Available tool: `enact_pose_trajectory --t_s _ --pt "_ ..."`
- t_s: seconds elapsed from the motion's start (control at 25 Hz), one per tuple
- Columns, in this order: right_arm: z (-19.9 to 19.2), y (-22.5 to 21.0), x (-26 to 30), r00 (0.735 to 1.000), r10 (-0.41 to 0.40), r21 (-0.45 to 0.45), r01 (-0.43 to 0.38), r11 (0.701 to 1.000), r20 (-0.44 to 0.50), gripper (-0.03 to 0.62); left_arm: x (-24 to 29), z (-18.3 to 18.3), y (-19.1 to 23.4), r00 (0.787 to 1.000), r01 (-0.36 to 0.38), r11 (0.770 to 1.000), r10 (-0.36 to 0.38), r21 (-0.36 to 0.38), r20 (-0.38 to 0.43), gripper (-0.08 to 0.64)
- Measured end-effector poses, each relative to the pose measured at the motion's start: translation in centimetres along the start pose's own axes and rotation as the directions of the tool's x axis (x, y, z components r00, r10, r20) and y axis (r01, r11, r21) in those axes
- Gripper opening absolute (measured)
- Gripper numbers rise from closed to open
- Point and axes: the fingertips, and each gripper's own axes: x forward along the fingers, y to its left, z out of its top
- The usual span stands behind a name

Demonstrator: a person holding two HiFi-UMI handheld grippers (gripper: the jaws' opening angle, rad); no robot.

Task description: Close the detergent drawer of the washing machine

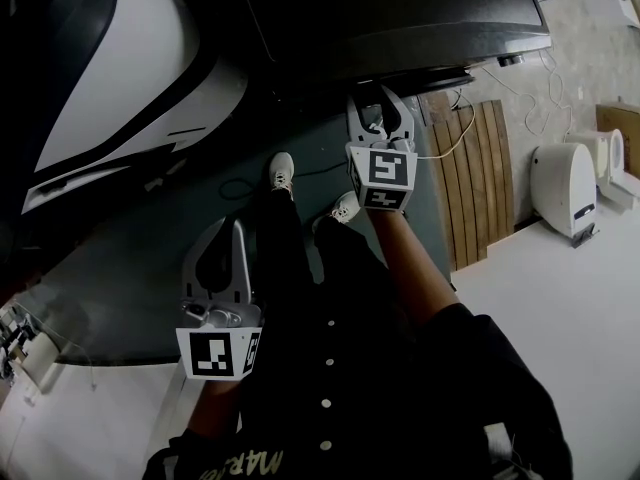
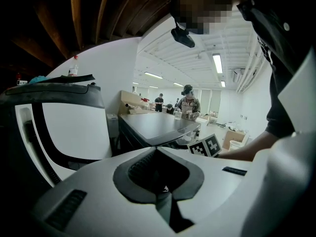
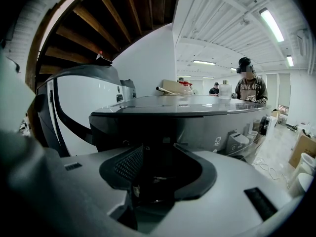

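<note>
Right tongs (image 1: pixel 378 103) are up at the front of the dark washing machine (image 1: pixel 400 13), far side of the scene, tips just under the lid's edge. In the right gripper view the jaws are spread, and the dark front panel fills the gap between them. Nothing is clearly pinched there, though it's too murky to say whether the tips touch the panel.

Left tongs (image 1: pixel 225 238) hang low and near, well apart from the machine. They're clenched on themselves, tips together, with nothing in them. They point at the white appliance (image 1: pixel 120 78) on the left.

Now the detergent drawer (image 1: pixel 415 78). From the head view I take it to be the dark ledge jutting out just below the lid, right beside the right tongs. If that's it, it sits a little proud of the front, so the closing isn't done yet. The approach looks complete. What's left, by my reading, is the push itself, straight in toward the far side until the face sits flush. It's shadowy down there, so exactly how far the drawer stands out is hard to tell.
</note>
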Motion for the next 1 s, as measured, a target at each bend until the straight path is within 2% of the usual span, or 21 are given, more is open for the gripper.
enact_pose_trajectory --t_s 0.64,0.8,1.0 --pt "0.2 -0.1 0.4 1.0 -0.012 -0.021 0.012 1.0 0.008 0.195 0.9 0.4 0.1 1.0 0.015 1.0 -0.015 0.007 -0.004 0.003" --pt "0.2 -0.1 0.5 1.0 0.004 -0.016 -0.004 1.0 0.017 0.192 1.2 1.0 0.1 1.0 0.022 1.0 -0.022 0.015 0.009 0.003" --pt "-0.4 -0.2 0.2 0.999 0.045 -0.049 -0.046 0.998 -0.022 0.186 1.1 2.8 -0.1 0.999 0.028 0.999 -0.029 0.031 0.042 0.003"
